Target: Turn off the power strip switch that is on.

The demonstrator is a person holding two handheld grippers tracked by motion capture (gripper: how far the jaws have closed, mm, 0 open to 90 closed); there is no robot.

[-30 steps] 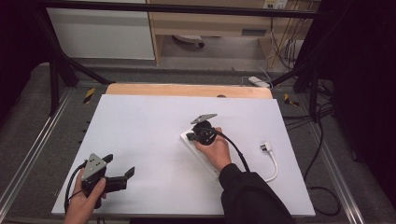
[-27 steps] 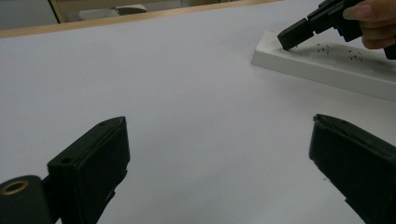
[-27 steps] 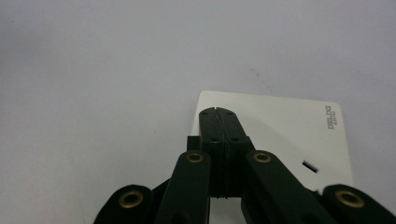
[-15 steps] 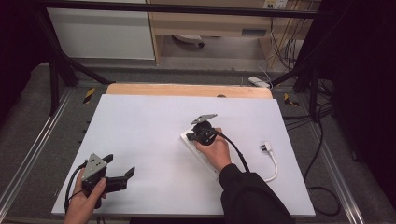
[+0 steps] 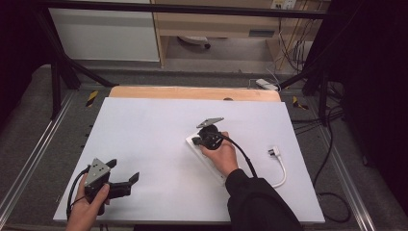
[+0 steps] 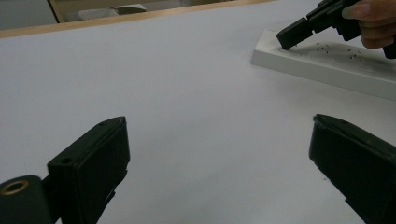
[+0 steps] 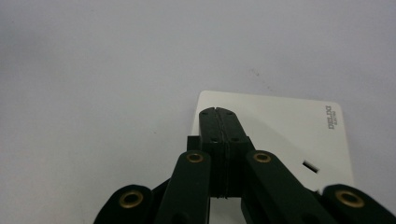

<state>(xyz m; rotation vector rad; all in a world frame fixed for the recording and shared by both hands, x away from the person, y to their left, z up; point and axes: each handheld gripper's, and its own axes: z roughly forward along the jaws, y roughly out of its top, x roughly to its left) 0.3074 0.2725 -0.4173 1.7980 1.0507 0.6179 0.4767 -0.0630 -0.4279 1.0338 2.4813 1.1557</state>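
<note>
while left gripper (image 5: 120,185) waits at near-left corner of table (image 5: 144,125), jaws wide apart, empty, power strip (image 5: 208,159) lies well off to its forward right. strip's long axis runs diagonal, far-left end to near-right. right gripper (image 5: 198,140) far nearer: jaws pressed together, nothing between, tips over strip's far-left end; contact unclear. white plug (image 5: 274,151) and cord right of strip. nothing moved since earlier frames.

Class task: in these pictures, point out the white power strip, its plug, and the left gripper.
power strip (image 7: 280,121): right gripper view, on its bare white top face.
plug (image 5: 274,151): high view, on the white plug body.
left gripper (image 5: 122,174): high view, midway between its open jaw tips.
</note>
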